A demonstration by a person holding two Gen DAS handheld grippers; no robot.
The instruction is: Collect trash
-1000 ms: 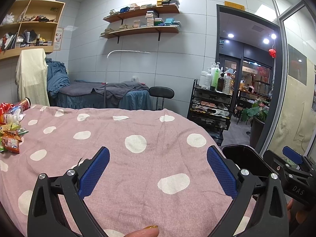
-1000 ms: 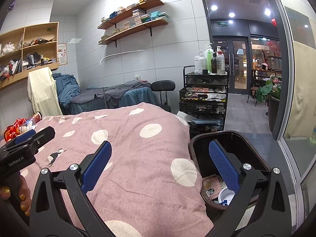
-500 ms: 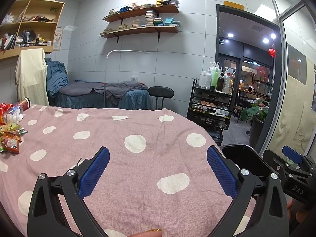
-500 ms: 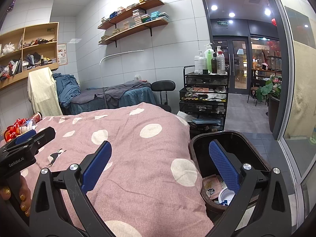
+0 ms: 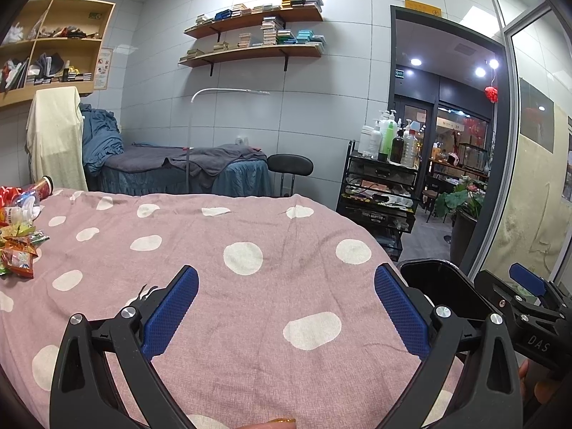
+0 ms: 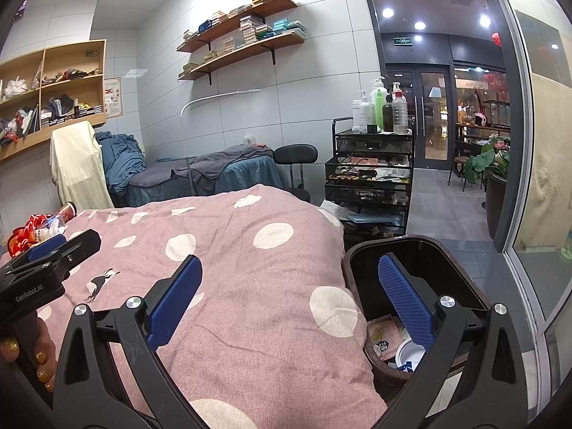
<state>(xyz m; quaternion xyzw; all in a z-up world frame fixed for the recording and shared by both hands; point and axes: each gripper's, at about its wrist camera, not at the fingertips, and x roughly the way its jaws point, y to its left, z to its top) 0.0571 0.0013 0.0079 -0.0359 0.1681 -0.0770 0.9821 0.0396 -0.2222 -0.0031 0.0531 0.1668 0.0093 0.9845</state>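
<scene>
Now we have snack wrappers (image 5: 19, 250) heaped at the bed's (image 5: 250, 279) far left edge, so we swing the left tool (image 5: 286, 307), spread wide and empty, toward them; the right tool (image 6: 291, 298), equally wide and empty, hangs beside the bin (image 6: 461, 271).

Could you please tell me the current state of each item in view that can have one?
Left tongs: open, holding nothing.
Right tongs: open, holding nothing.
Trash bin: uncovered beside the bed, some trash already inside.
Snack wrappers: lying loose on the bedspread, not yet collected.
Plastic bottle: lying on its side.
Bedspread: spread over the bed.
</scene>
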